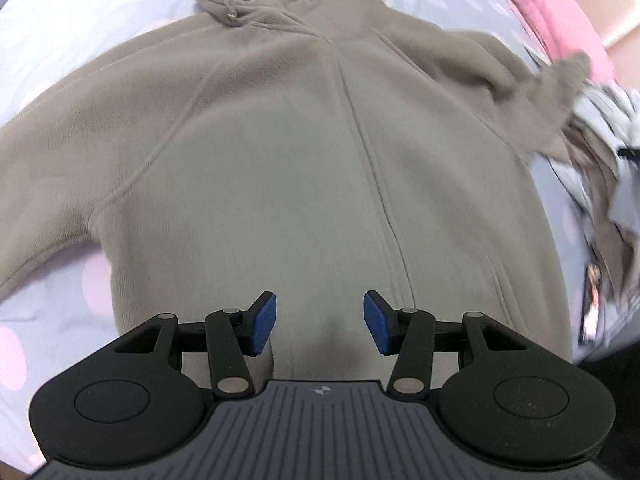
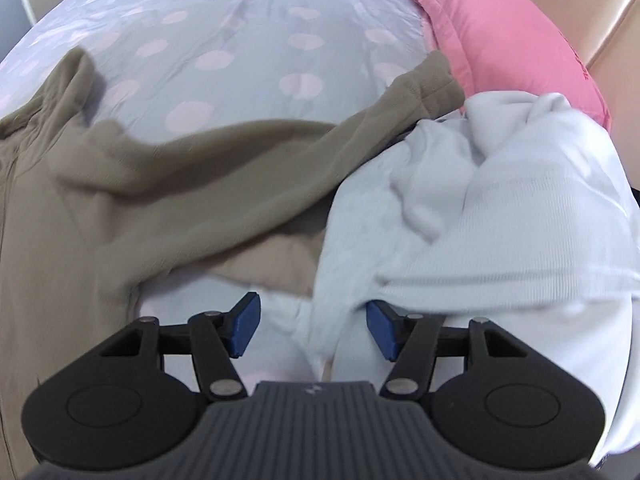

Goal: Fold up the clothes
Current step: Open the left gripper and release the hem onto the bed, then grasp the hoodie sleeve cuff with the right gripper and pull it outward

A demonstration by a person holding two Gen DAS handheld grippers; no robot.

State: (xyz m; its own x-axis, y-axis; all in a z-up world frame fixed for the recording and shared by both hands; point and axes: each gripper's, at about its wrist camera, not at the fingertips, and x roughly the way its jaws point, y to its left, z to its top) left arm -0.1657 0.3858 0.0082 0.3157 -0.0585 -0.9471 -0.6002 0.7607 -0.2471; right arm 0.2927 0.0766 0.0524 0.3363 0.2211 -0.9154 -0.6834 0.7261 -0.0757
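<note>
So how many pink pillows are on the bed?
1. The pink pillow lies at the far right end of the spotted bedsheet, just behind the white clothes pile and the tan jacket sleeve. More could be hidden outside the views.

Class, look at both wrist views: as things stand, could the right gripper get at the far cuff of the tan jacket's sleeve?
Probably yes. The right gripper is open and empty, and the cuff lies exposed on the dotted bedspread. The white garment is heaped beside the sleeve, so it would have to pass over that.
</note>
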